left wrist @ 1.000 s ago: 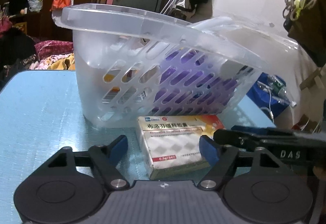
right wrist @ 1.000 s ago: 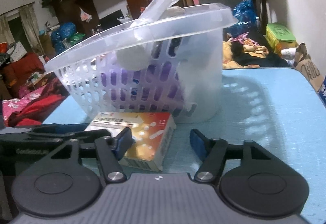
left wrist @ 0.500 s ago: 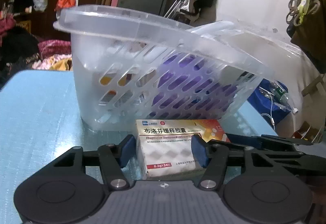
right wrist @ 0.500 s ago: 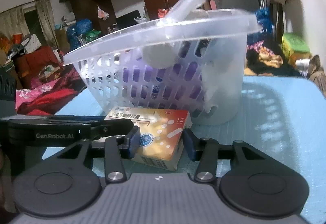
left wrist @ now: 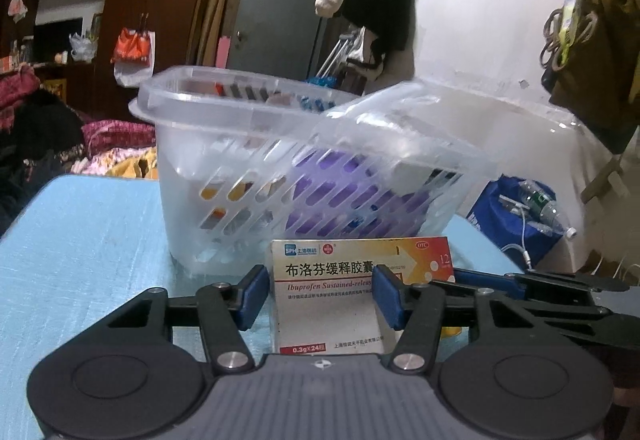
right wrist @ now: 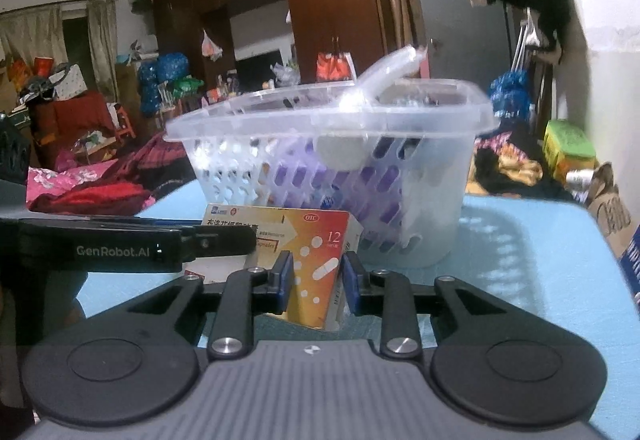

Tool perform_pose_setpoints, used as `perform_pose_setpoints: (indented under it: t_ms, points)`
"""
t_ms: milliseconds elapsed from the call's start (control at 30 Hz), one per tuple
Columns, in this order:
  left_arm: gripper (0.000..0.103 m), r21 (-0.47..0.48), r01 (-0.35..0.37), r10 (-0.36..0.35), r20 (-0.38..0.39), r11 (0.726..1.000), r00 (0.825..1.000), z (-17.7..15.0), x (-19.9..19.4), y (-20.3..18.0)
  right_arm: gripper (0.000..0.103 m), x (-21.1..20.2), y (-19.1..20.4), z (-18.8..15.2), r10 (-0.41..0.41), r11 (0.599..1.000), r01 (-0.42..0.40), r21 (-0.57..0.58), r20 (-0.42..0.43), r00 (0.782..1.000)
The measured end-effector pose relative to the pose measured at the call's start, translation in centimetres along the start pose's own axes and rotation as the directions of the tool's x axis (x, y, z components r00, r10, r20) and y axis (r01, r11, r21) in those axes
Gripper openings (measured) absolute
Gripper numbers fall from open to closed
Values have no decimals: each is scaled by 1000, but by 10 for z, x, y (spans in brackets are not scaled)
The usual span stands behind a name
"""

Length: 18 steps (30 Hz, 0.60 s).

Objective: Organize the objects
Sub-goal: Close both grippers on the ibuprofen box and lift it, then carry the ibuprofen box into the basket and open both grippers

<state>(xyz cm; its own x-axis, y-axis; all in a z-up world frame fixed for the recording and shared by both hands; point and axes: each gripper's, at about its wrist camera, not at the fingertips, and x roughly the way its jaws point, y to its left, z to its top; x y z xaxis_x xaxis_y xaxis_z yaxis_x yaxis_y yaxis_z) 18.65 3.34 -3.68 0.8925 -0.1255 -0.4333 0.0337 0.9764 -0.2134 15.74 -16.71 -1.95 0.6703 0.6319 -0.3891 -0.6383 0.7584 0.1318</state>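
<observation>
Both your grippers, left [left wrist: 320, 298] and right [right wrist: 316, 282], clamp one medicine box [left wrist: 340, 292] tilted up off the table [left wrist: 80, 260], just before the basket [left wrist: 280, 176].

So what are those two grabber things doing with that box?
A person holds both. The left gripper and the right gripper each have their blue fingers on either side of the same ibuprofen box, one at each end. It stands upright, just in front of the clear plastic basket on the blue table. The basket already holds purple things.
</observation>
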Motion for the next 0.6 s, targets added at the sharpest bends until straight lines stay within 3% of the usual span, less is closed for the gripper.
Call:
perform_pose_setpoints:
  t_ms: [300, 600]
  points:
    - [61, 26, 25, -28, 117, 999, 993, 19, -44, -23, 30, -38, 22, 23, -27, 998, 35, -53, 144, 989]
    - [60, 95, 13, -37, 248, 995, 968, 92, -79, -48, 30, -59, 31, 89, -43, 992, 72, -100, 267, 963]
